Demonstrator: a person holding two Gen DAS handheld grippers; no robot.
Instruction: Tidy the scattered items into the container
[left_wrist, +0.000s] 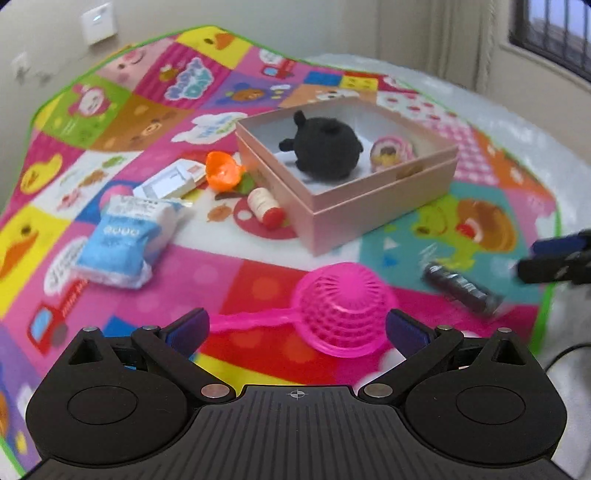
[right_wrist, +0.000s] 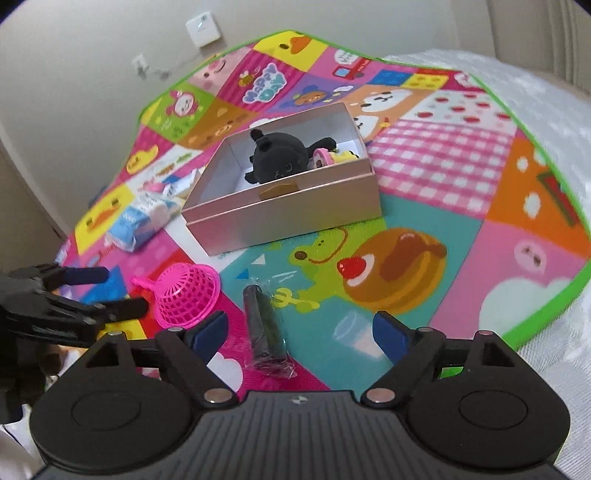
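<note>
A pink box (left_wrist: 369, 206) stands on the colourful mat and holds a black plush toy (left_wrist: 325, 147) and a pink round toy (left_wrist: 391, 153); the box (right_wrist: 295, 218) also shows in the right wrist view. My left gripper (left_wrist: 295, 328) is open, with a pink plastic strainer (left_wrist: 343, 310) lying upside down between its fingers. My right gripper (right_wrist: 299, 330) is open over a dark wrapped roll (right_wrist: 264, 328). Scattered left of the box are a blue and white packet (left_wrist: 122, 240), a white card box (left_wrist: 170, 182), an orange cup (left_wrist: 221, 171) and a small bottle with a red cap (left_wrist: 266, 206).
The patchwork mat (right_wrist: 443, 166) lies on a white bed cover (right_wrist: 554, 110). A wall with a switch plate (left_wrist: 98, 24) stands behind. The right gripper shows at the right edge of the left wrist view (left_wrist: 557, 258).
</note>
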